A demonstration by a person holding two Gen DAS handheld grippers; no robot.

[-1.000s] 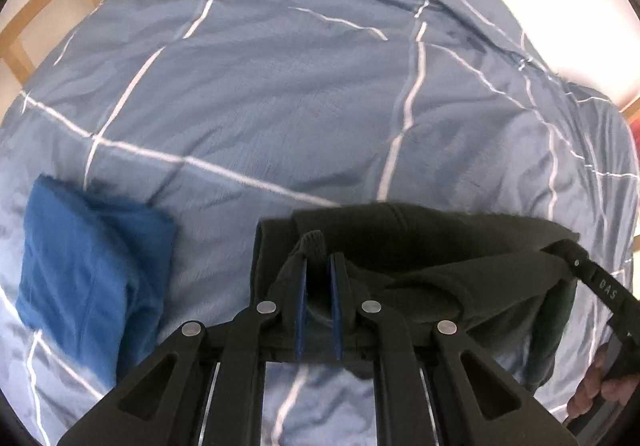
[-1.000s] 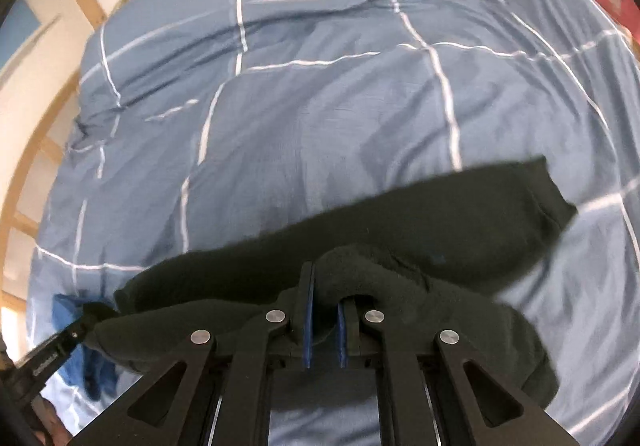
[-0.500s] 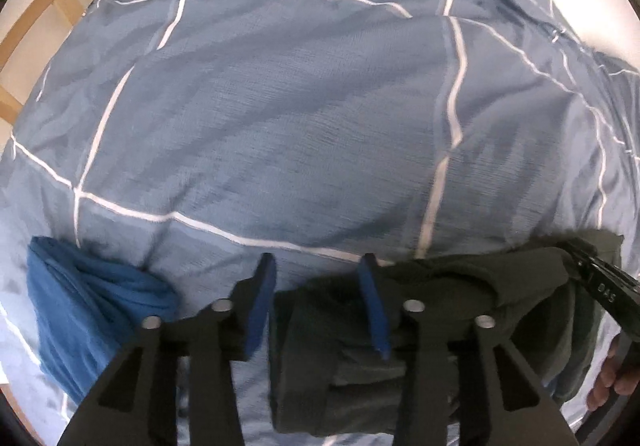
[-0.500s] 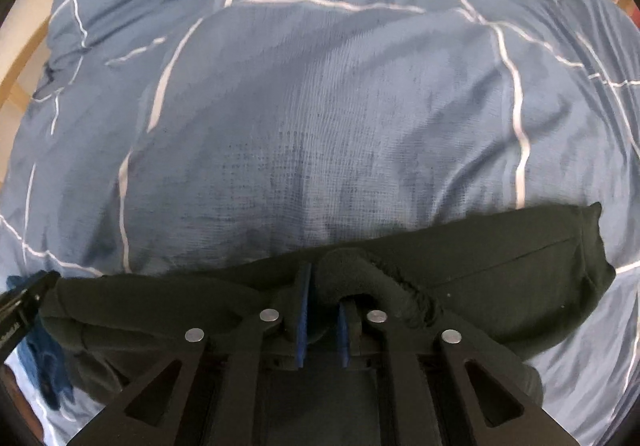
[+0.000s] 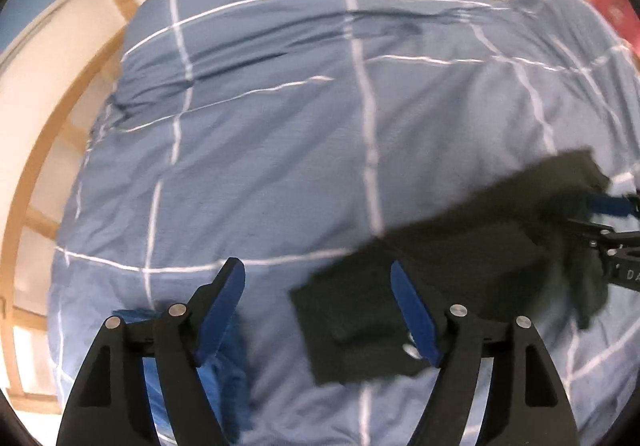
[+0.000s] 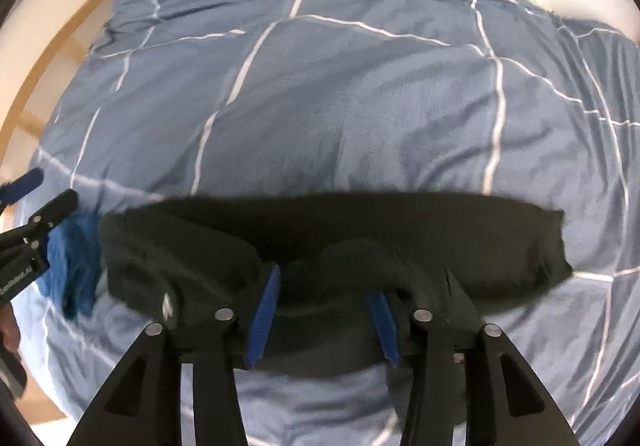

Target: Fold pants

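Observation:
The dark pants (image 6: 328,238) lie folded in a long band across the blue checked duvet (image 6: 360,105). My right gripper (image 6: 326,298) is open, its blue pads on either side of a raised fold of the pants. In the left wrist view the pants (image 5: 440,278) lie at lower right. My left gripper (image 5: 316,298) is open and empty above the duvet (image 5: 280,145), with its right finger over the pants' left end. The right gripper (image 5: 612,230) shows at the far right edge, the left gripper (image 6: 28,221) at the left edge of the right wrist view.
A folded blue garment (image 5: 216,358) lies on the duvet left of the pants, also seen in the right wrist view (image 6: 76,258). A wooden bed frame (image 5: 44,149) curves along the left. A red object (image 5: 616,1) sits at the far right.
Both grippers have let go of the pants and opened. The left opened first and has swung back and left; the pants now rest folded on the duvet.

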